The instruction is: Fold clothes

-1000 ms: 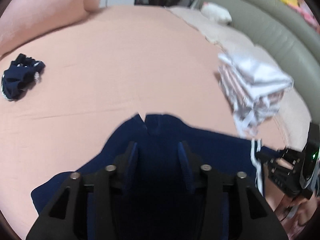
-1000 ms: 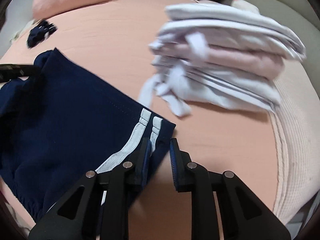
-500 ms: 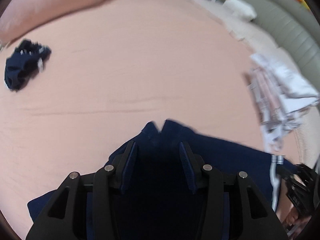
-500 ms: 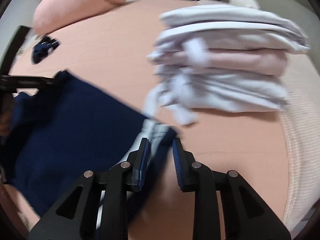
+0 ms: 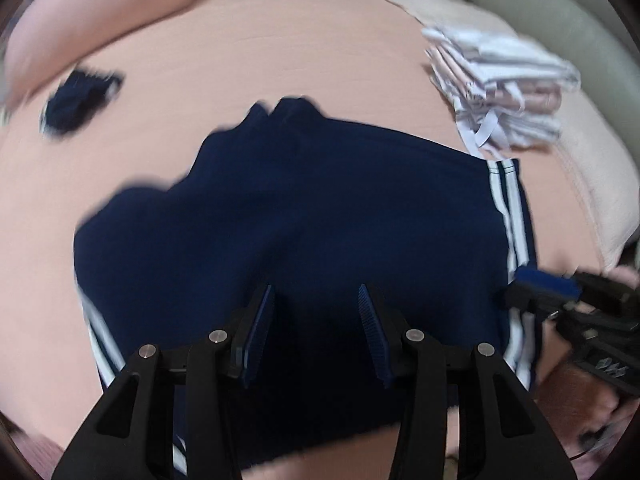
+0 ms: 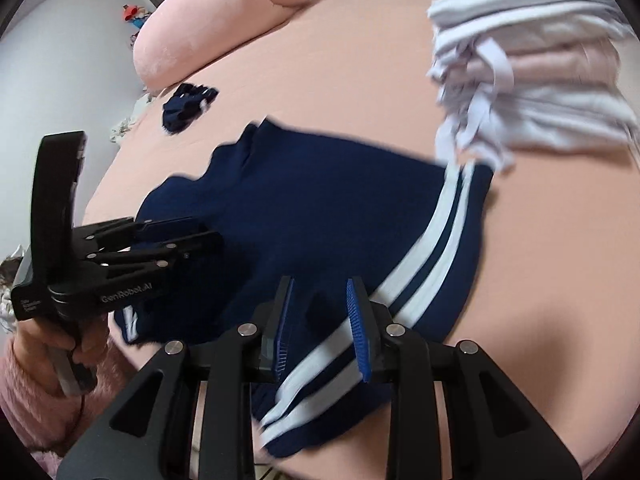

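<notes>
Since a second ago, both of my grippers have let go and pulled back: the navy shorts (image 5: pixel 320 220), which I was pinching at two edges, now lie spread over the pink bed (image 5: pixel 280 60), filling the centre of the left wrist view.

My left gripper (image 5: pixel 316 332) hovers over the near middle of the shorts with its jaws apart and nothing between them. My right gripper (image 6: pixel 320 324) also stands parted, above the white side stripes (image 6: pixel 432 248) at the lower centre of its view; a stripe runs under the gap, but the pads do not appear to be pressing it. In the right wrist view the other gripper (image 6: pixel 176 240) shows at centre left, held in a hand (image 6: pixel 76 344).

I judge the spreading step finished and the first fold about to begin. The cloth is blurred and its far edge looks rumpled at the upper middle of the frame, so it may want smoothing.

Next I should take one side edge, probably the striped one, with both grippers set apart along it, lift it low and carry it across to meet the opposite side. The folded stack (image 6: pixel 540 80) sits at upper right, near the corner of the shorts, so I must keep clear of its loose straps. A small dark garment (image 5: pixel 76 100) waits at upper left.
</notes>
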A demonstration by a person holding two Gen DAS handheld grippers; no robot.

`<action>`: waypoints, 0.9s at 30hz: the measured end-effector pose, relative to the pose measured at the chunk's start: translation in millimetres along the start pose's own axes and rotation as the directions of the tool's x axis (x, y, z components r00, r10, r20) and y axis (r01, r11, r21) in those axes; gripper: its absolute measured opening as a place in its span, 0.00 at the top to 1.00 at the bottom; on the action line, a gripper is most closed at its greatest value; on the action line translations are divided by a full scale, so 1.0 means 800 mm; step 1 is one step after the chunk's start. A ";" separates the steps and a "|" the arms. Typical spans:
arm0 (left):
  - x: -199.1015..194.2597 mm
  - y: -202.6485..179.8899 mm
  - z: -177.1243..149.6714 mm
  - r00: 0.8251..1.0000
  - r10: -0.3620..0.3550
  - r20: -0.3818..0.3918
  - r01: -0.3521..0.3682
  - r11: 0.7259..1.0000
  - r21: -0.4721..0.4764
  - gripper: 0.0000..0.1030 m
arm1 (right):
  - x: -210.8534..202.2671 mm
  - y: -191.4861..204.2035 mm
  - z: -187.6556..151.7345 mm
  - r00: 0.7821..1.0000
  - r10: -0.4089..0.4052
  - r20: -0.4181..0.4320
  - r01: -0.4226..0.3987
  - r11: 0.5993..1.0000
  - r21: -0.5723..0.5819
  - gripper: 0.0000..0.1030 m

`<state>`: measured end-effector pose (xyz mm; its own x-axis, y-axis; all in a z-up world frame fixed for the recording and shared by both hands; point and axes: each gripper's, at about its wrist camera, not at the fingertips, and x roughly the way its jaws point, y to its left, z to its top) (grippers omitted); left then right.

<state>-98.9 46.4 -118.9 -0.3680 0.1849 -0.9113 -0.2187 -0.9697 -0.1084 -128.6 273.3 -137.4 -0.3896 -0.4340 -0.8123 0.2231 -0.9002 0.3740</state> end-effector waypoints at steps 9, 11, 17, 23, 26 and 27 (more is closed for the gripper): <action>-0.016 0.007 -0.056 0.998 0.060 -0.035 -0.060 0.998 -0.001 0.53 | -0.006 0.028 -0.073 0.979 -0.185 -0.084 0.175 0.978 -0.110 0.72; -0.024 0.013 -0.064 0.997 0.069 -0.027 -0.069 0.998 -0.011 0.53 | -0.007 0.036 -0.074 0.980 -0.187 -0.075 0.178 0.978 -0.111 0.72; -0.016 0.030 -0.081 1.000 0.004 -0.005 -0.004 0.994 -0.106 0.53 | -0.007 0.042 -0.065 0.986 -0.169 -0.011 0.167 0.982 -0.091 0.66; -0.031 0.064 -0.080 0.999 -0.033 0.035 0.039 0.980 -0.197 0.53 | -0.031 0.019 -0.070 0.990 -0.139 0.038 0.139 0.990 -0.009 0.63; -0.017 0.055 -0.084 0.999 -0.042 0.006 0.042 0.975 -0.218 0.53 | -0.017 -0.004 -0.067 0.988 -0.157 -0.012 0.157 0.987 0.030 0.56; -0.015 0.054 -0.086 0.999 -0.041 0.002 0.040 0.975 -0.218 0.53 | -0.011 -0.008 -0.067 0.986 -0.163 -0.026 0.164 0.986 0.032 0.56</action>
<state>-42.2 -8.4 -140.1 -0.3607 0.2246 -0.9053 -0.0314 -0.9730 -0.2289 -78.8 284.6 -156.6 -0.3975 -0.2806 -0.8737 0.1272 -0.9598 0.2503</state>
